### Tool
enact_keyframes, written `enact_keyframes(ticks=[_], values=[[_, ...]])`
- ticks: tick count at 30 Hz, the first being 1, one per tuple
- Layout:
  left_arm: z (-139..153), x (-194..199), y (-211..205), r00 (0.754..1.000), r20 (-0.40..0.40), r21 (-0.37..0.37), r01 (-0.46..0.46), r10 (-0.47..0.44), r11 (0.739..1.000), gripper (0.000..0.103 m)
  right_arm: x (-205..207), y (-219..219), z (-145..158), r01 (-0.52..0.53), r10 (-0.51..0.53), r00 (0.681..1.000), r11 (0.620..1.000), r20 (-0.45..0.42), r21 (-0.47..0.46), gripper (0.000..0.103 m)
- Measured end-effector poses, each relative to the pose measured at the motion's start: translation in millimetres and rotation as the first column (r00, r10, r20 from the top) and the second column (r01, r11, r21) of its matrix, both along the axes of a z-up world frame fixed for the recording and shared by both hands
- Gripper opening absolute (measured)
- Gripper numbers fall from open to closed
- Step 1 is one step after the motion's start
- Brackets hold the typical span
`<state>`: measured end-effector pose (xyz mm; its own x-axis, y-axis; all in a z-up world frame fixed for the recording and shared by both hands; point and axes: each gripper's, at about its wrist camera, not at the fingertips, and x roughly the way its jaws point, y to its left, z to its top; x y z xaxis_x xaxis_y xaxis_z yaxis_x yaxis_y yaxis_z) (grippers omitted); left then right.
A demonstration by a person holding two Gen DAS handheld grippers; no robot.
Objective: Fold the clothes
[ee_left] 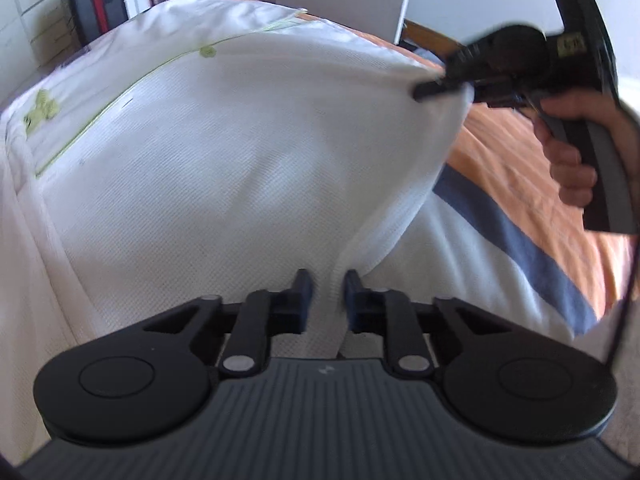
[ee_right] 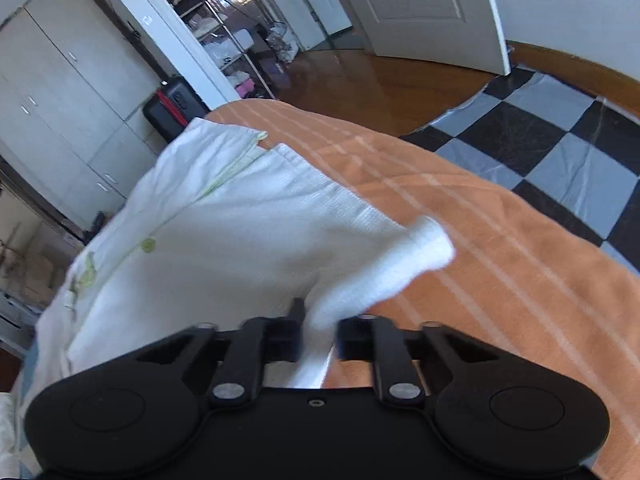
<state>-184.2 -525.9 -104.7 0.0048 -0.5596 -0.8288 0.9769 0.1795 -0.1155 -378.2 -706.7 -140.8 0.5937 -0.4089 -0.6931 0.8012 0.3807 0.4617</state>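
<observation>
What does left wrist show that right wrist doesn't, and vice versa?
Left wrist only: the right hand-held gripper from outside, gripped by a hand, and the blue stripe on the bed cover.
Right wrist only: checkered floor, shelving, wardrobe.
Both: white garment with green trim, each gripper shut on its edge; orange cover, door, black-red suitcase.
</observation>
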Motion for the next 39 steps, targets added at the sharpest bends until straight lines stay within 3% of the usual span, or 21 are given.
enact_keyframes(ticks=[4,7,8,10,14,16,17,18,20,21,24,27,29,31,33,35,39], values=[[3.8,11.3,9.9,0.997,-0.079,-0.042,-0.012,0.009,0.999,0.009,-5.2,3.7,8.2,0.006,-0.007,0.997,1.0,0.083,0.018,0.008],[2.9,1.9,16.3,0.997,-0.069,-0.021,0.033,-0.034,0.999,0.024,0.3,11.5,19.2,-0.006,0.006,0.997,1.0,0.077,-0.005,0.007],[4.2,0.1,20.3,0.998,-0.052,-0.02,0.03,-0.032,0.999,0.035,5.7,14.9,24.4,-0.025,0.026,0.997,1.0,0.077,-0.015,0.007],[12.2,11.1,31.4,0.998,-0.063,-0.044,-0.007,0.004,0.999,0.041,18.2,24.2,40.3,-0.069,0.074,0.993,0.996,0.088,-0.053,0.007],[36.5,64.9,61.3,0.971,-0.202,-0.107,-0.156,0.132,0.982,0.041,57.0,56.5,91.1,-0.193,0.221,0.959,0.968,0.179,-0.158,0.007],[53.5,94.7,84.7,0.955,-0.219,-0.144,-0.234,0.199,0.961,0.041,91.3,88.3,110.9,-0.305,0.346,0.919,0.928,0.19,-0.213,0.007],[62.2,107.4,97.7,0.954,-0.194,-0.166,-0.262,0.229,0.951,0.047,109.6,105.8,119.1,-0.363,0.41,0.892,0.901,0.189,-0.237,0.007],[69.7,117.3,110.6,0.956,-0.142,-0.185,-0.281,0.257,0.942,0.058,126.8,125.1,124.8,-0.425,0.477,0.86,0.867,0.182,-0.261,0.007],[77.6,132.6,133.2,0.95,-0.031,-0.181,-0.31,0.31,0.933,0.064,155.2,174.2,120.0,-0.574,0.629,0.766,0.762,0.132,-0.3,0.007],[77.6,140.7,144.4,0.945,-0.012,-0.168,-0.325,0.328,0.931,0.064,168.8,197.0,116.4,-0.64,0.694,0.713,0.704,0.106,-0.306,0.006],[69.2,167.4,179.3,0.92,-0.057,-0.147,-0.393,0.389,0.908,0.064,198.2,243.5,96.7,-0.793,0.821,0.569,0.564,0.051,-0.232,0.006],[51.0,188.7,204.9,0.887,-0.167,-0.137,-0.454,0.431,0.88,0.064,211.1,270.1,80.9,-0.864,0.879,0.476,0.459,-0.039,-0.206,0.006],[37.2,195.4,210.0,0.873,-0.216,-0.139,-0.471,0.437,0.871,0.064,218.0,273.2,66.7,-0.875,0.876,0.472,0.453,-0.096,-0.169,0.006],[24.1,190.2,207.4,0.868,-0.167,-0.133,-0.49,0.468,0.862,0.064,224.5,275.5,53.3,-0.882,0.871,0.468,0.451,-0.149,-0.132,0.006],[11.7,185.4,203.3,0.869,-0.141,-0.14,-0.492,0.474,0.859,0.064,226.8,271.6,46.8,-0.875,0.858,0.484,0.472,-0.175,-0.106,0.006],[5.1,185.7,201.3,0.863,-0.193,-0.154,-0.496,0.466,0.855,0.064,226.5,269.0,45.8,-0.87,0.851,0.492,0.482,-0.182,-0.099,0.006],[9.4,186.0,208.0,0.85,-0.311,-0.188,-0.495,0.426,0.849,0.064,219.6,281.9,46.9,-0.888,0.861,0.459,0.439,-0.219,-0.136,0.006]])
